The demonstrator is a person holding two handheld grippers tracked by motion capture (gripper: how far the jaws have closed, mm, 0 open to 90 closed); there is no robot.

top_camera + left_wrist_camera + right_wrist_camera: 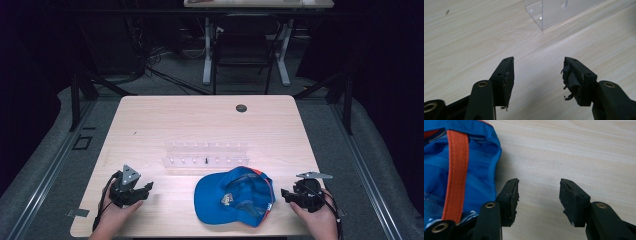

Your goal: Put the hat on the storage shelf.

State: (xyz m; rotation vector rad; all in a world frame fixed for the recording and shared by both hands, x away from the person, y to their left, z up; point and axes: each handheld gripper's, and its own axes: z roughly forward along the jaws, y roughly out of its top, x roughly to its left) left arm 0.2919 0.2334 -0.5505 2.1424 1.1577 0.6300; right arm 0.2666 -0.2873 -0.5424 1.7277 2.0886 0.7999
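Quickly: my left claw [148, 186] is released, nothing between its jaws, well apart from the blue baseball cap [235, 195] lying mid-bench [150, 120] in front of the clear rack [205, 155]. My right claw [284, 193] is also released, just beside the cap's rear edge, so it's nearer. Cap's long axis runs left-right.

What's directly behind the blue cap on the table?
A clear plastic rack stands just behind the blue cap, with a small dark peg on it. The cap's crown hides part of the rack's front edge. Bare table lies beyond.
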